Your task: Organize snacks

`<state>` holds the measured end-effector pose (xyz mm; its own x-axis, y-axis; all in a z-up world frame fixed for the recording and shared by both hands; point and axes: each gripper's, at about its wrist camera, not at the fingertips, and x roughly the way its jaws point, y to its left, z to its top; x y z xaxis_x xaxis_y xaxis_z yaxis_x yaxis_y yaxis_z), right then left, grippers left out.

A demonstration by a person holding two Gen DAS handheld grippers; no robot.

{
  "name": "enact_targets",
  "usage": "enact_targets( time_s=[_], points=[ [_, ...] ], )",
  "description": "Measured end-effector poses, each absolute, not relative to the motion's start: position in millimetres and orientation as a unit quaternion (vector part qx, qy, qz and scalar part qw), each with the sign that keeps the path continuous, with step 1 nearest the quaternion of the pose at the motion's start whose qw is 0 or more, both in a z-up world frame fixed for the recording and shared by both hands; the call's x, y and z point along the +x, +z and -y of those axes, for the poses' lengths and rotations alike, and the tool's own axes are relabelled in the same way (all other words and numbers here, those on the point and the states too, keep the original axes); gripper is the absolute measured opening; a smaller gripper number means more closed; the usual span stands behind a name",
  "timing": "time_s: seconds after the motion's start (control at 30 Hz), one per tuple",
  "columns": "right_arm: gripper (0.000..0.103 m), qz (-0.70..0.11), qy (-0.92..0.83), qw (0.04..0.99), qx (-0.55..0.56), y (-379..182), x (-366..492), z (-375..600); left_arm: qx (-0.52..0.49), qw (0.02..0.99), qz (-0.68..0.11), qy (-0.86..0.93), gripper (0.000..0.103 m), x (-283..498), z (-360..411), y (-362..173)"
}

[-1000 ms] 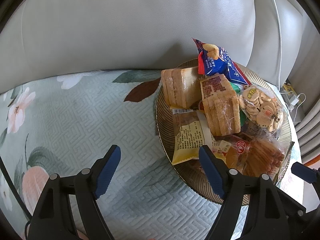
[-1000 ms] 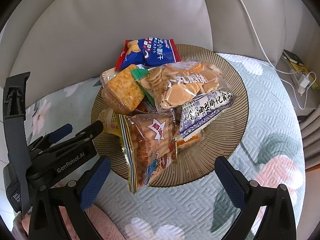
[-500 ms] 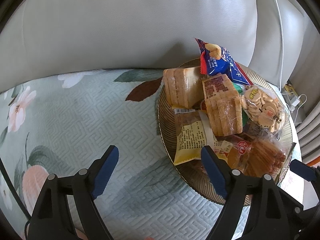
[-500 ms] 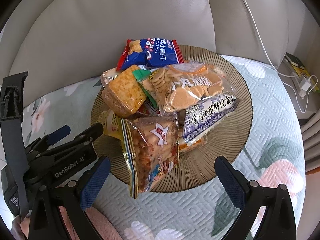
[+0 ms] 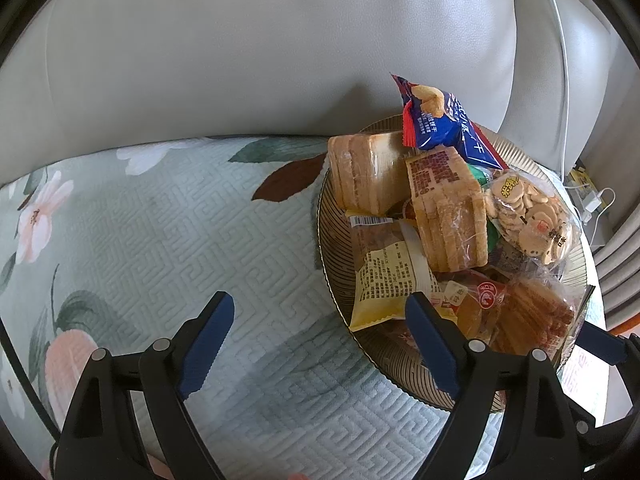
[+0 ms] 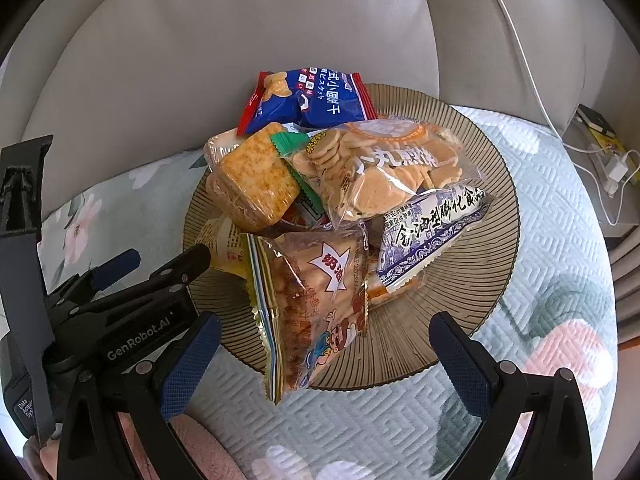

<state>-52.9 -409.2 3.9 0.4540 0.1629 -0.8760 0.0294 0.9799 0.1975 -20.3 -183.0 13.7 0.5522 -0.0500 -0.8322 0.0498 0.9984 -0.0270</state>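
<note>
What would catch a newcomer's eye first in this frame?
The heap of snack packs on the ribbed brown plate, which sits on a floral quilted seat. A blue biscuit bag stands at the back of the pile, and a clear bag of round crackers lies on top. In front, the left gripper and right gripper hang empty, the left's jaws opening.

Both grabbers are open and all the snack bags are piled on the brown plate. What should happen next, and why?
Probably the right gripper should ease down and close on the clear orange cracker bag with the white star. That bag overhangs the ribbed brown plate's near rim, right between its open blue pads, with nothing held yet.
</note>
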Motion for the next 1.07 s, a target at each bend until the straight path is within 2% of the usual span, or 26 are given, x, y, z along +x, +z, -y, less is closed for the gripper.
enact_targets(
  time_s=[1.07],
  points=[
    [0.103,-0.53,0.033,0.842,0.098,-0.6,-51.8,411.5,0.01,0.881,-0.472,-0.023,0.093,-21.0,189.7,14.5]
  ],
)
